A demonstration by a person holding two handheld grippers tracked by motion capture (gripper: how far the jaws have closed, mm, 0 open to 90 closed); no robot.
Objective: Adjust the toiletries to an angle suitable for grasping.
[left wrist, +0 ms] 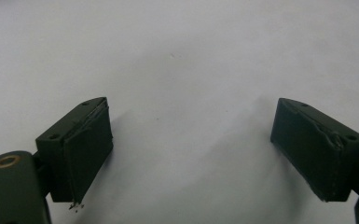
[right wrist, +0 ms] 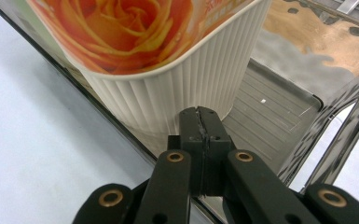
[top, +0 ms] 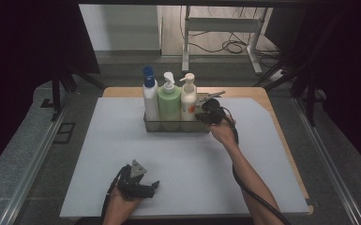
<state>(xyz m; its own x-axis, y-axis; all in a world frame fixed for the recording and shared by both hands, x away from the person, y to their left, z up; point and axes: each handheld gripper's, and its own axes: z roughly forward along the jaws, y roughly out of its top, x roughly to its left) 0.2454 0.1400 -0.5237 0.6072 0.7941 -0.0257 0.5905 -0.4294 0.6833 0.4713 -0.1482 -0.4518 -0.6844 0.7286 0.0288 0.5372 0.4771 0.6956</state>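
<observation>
Jaws of the left hand-held gripper (top: 154,187) stand wide apart with nothing between them; in the left gripper view both black pads (left wrist: 86,149) hang just over the white sheet (left wrist: 182,56) that covers the worktop, and the gap shows bare sheet. In the high view this hand-held gripper sits near the front edge of the sheet, left of centre, held from below by the left hand (top: 119,206), well apart from the basket (top: 176,125). The basket stands toward the back of the sheet and carries three pump bottles in a row: a white one with a blue cap (top: 150,96), a green one (top: 169,101) and a cream one with a rose label (top: 188,99). The right hand-held gripper (top: 202,114) is at the basket's right end, just beside the rose bottle. In the right gripper view its jaws are pressed fully together, pad against pad, on the basket's right-end wall (right wrist: 303,140), which rises between the pads, their tips close beside the ribbed base of the rose bottle (right wrist: 168,93); whether they touch the bottle I cannot tell.
</observation>
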